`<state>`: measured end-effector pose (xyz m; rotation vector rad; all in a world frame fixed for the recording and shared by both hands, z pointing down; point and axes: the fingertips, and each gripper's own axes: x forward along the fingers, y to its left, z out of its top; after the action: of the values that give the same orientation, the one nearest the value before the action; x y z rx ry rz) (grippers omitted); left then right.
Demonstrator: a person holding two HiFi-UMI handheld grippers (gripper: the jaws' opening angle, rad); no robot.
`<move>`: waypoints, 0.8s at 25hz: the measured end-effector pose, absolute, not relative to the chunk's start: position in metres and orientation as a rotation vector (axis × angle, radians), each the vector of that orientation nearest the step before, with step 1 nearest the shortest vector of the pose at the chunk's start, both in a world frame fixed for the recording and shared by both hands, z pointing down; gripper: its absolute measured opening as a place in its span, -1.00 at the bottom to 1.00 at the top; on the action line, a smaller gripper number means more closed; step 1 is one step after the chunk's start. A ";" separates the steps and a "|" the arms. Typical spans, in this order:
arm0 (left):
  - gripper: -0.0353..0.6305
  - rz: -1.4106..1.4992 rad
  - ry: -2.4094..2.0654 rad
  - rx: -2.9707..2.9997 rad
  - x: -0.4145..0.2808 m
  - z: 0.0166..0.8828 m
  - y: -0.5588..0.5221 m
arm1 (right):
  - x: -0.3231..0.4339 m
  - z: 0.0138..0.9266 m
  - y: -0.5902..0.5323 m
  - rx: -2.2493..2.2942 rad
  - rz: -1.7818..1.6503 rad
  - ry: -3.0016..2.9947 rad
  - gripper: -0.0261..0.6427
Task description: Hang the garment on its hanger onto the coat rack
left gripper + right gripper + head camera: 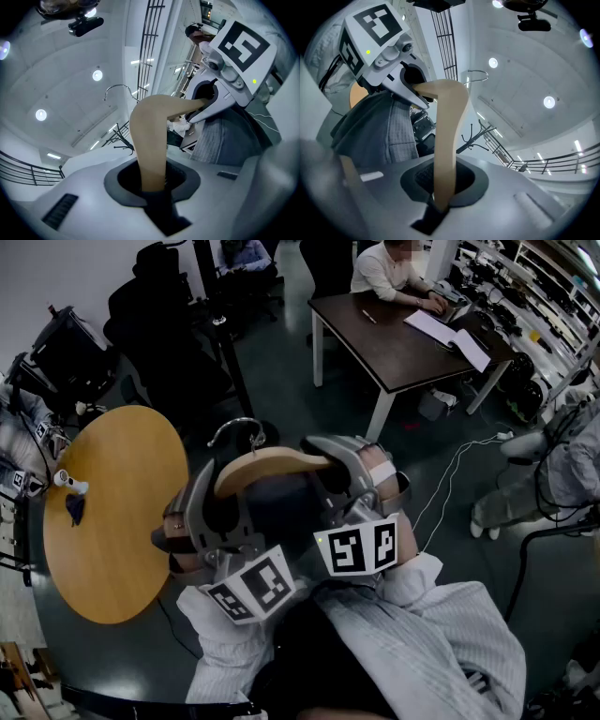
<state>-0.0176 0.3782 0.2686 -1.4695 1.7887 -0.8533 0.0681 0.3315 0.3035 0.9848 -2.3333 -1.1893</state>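
In front of the person's chest, at the middle of the head view, a pale curved wooden hanger [267, 465] is carried level between both tongs. The left tongs [208, 507] are clamped on its 9 o'clock end and the right tongs [339, 470] on its 3 o'clock end. Each gripper view shows the wood wedged between that gripper's jaws, which are closed down firmly on it.

Gripping both ends seems meant to stop the hanger tipping or swinging. That keeps its chrome wire hook [239, 430] upright at 12 o'clock and free to catch a peg.

The dark grey garment [277, 507] drapes from the hanger at 6 o'clock and hangs between the two tongs, clear of the jaws.

The black metal coat rack [474, 138] with curved arms stands beyond the hook in both gripper views, apart from it, so the hanging is not yet done. By my reading, the hook must next be raised over one of those arms.

A round wooden worktop [122, 540] lies at 9 o'clock, uninvolved.
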 end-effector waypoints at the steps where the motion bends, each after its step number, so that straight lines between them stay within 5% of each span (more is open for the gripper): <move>1: -0.65 -0.853 1.788 -1.474 -0.015 0.268 0.377 | 0.071 0.303 0.331 0.985 -1.189 -2.331 -0.86; 20: -0.65 -0.905 1.803 -1.494 0.021 0.292 0.367 | 0.106 0.327 0.320 0.970 -1.152 -2.354 -0.86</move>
<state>0.0207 0.3666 0.2918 -1.4943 1.8034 -0.9052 0.1065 0.3200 0.3270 0.9698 -2.3543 -1.1522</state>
